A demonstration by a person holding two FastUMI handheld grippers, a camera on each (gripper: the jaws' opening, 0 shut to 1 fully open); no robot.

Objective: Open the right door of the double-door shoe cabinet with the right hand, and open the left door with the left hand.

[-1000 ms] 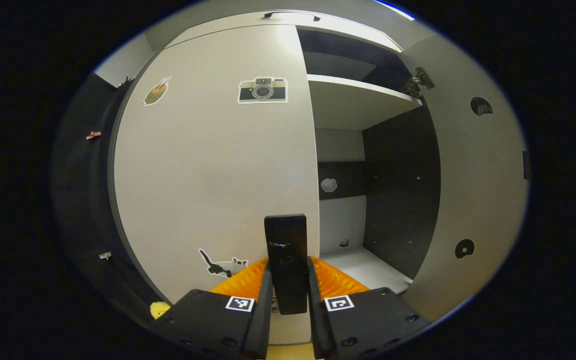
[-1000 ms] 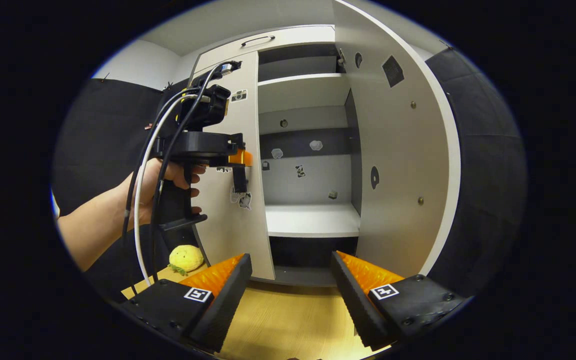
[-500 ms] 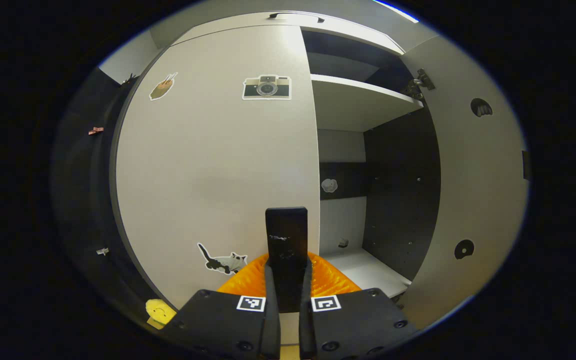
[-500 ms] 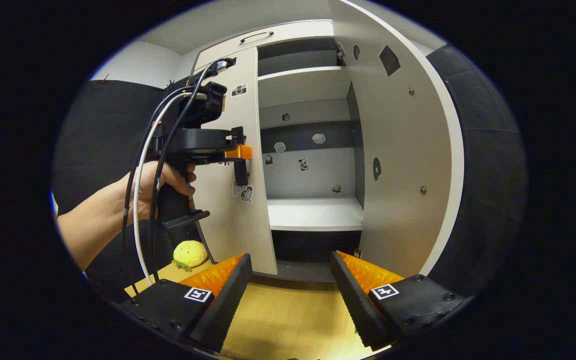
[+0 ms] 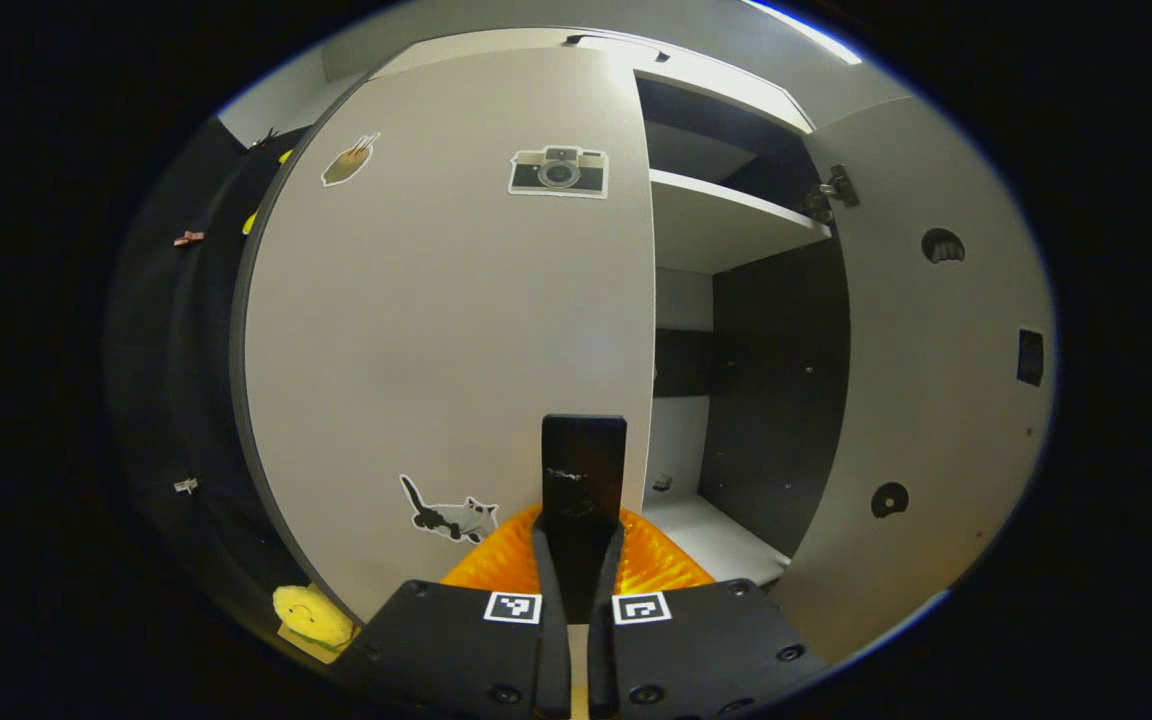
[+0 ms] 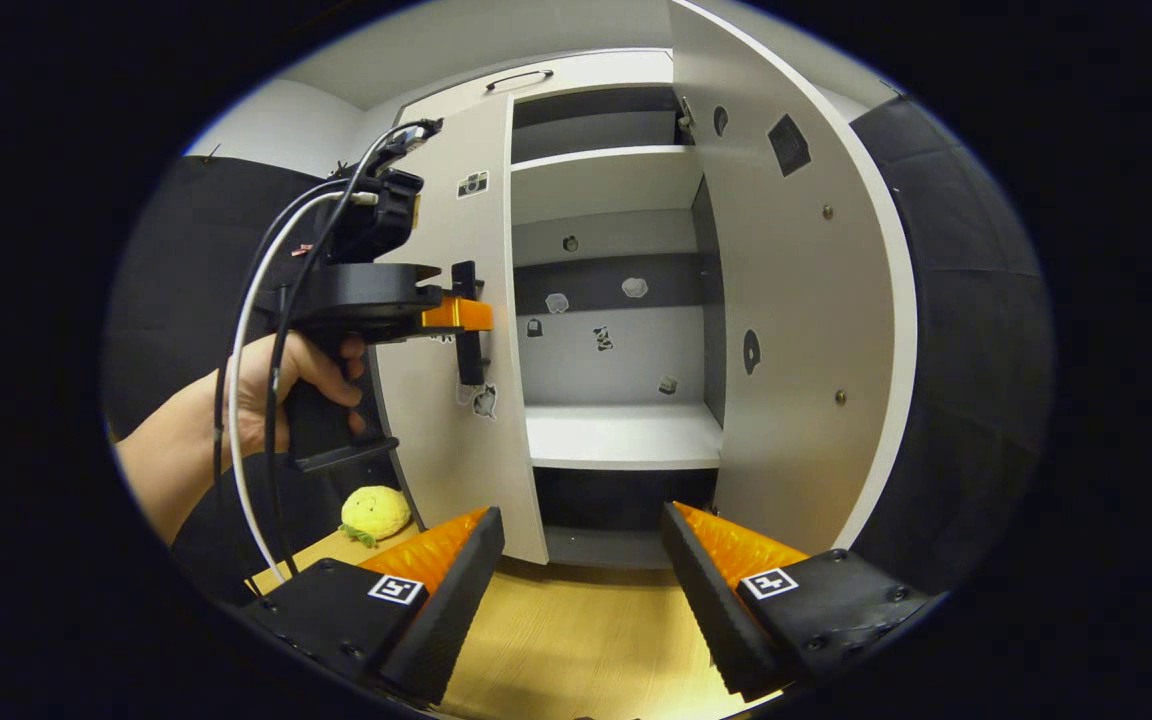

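The white left door (image 5: 436, 330) of the shoe cabinet carries a camera sticker and a cat sticker. Its black upright handle (image 5: 584, 465) stands between the fingers of my left gripper (image 5: 579, 570), which is shut on it. In the right gripper view a hand (image 6: 276, 385) holds that left gripper (image 6: 466, 325) at the edge of the left door (image 6: 456, 400), which stands slightly ajar. The right door (image 6: 796, 300) is swung wide open. My right gripper (image 6: 581, 575) hangs open above the floor in front of the cabinet, holding nothing.
Inside the cabinet are white shelves (image 6: 621, 435) and a dark back panel with small stickers. A yellow plush toy (image 6: 374, 512) lies on the wooden floor (image 6: 576, 640) left of the cabinet. The open right door (image 5: 936, 400) bounds the right side.
My left gripper's fingers have closed onto the left door's handle. The door has swung out a little with the gripper. The right gripper has stayed open, nearly still.
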